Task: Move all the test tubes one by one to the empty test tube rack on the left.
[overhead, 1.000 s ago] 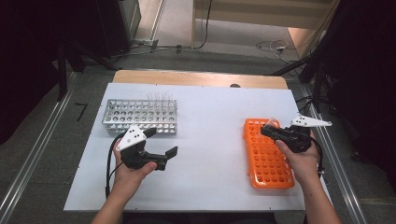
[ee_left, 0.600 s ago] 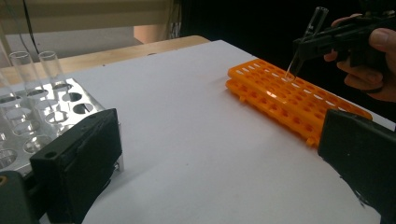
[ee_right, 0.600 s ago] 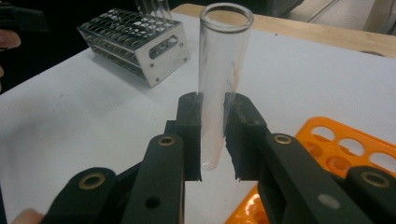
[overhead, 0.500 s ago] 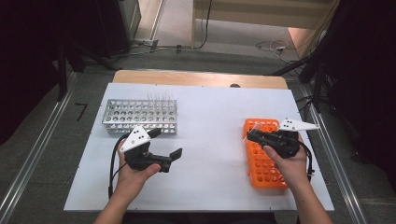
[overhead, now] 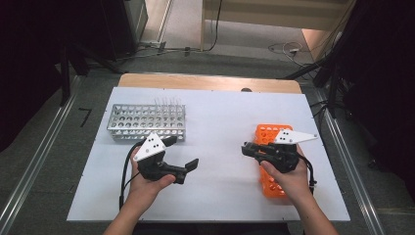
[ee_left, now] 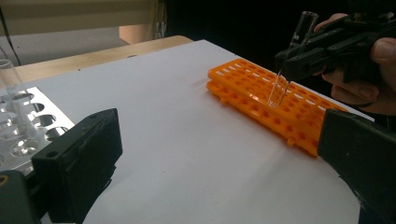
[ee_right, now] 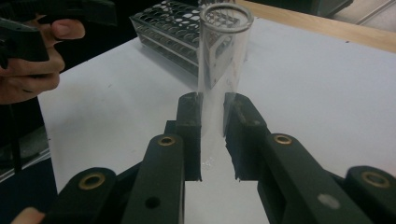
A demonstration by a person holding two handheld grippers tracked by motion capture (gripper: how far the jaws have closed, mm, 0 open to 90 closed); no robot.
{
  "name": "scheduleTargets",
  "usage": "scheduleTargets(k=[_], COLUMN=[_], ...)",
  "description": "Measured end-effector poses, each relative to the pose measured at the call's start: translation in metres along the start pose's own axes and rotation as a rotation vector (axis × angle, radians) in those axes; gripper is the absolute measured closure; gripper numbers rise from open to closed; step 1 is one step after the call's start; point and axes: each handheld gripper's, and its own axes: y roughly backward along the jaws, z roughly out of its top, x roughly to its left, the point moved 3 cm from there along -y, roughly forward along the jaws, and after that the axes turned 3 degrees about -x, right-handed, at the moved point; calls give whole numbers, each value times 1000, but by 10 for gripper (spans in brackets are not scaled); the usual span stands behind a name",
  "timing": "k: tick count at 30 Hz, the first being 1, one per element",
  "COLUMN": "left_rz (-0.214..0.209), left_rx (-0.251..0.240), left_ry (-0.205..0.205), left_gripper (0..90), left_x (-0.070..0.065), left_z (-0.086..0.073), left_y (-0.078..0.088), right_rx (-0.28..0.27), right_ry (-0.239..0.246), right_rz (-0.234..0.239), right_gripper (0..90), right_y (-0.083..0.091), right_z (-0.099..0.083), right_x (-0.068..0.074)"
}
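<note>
**Glass tube held over the orange rack**

Metal rack [overhead: 147,122] stands far out to the left of the orange rack [overhead: 270,161], across a wide stretch of bare white table [overhead: 220,117], with a few clear tubes upright along its far row. In the left gripper view, one of those tubes rises from a hole in its near corner.

Next, still left of the orange rack and nearer the person than the metal one, comes the left gripper [overhead: 182,155]. Its jaws stand wide apart with nothing between them; the left gripper view looks out through the gap at bare table and at the orange rack beyond.

Then the right gripper [overhead: 247,149], at the orange rack's left edge with the hand [overhead: 288,178] lying over the rack's near half. Its jaws are pinched narrow on a clear glass tube [ee_right: 222,70], the pads pressing its lower part on both sides while the open mouth stands above them. In the left gripper view the tube [ee_left: 288,63] hangs tilted, its rounded bottom just above the orange rack's holes near the middle; whether it touches the rack I cannot tell.
</note>
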Motion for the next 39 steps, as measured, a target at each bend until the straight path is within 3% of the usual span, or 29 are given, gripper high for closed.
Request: scheduleTargets(k=[28,33,39], left_rz=[-115,-146,-143], left_rx=[9,8,13], left_ry=[-9,-4,-13], left_gripper=[41,107,285], left_x=[-32,-38,-43], left_z=[4,4,3], left_y=[-20,-23,-26], right_rx=[70,84,98], right_ry=[87,100,115], right_rz=[131,145,160], right_gripper=[741,741,741], right_y=[-39,-45,-51], right_z=[-2,-4,-6], right_x=[56,63,71])
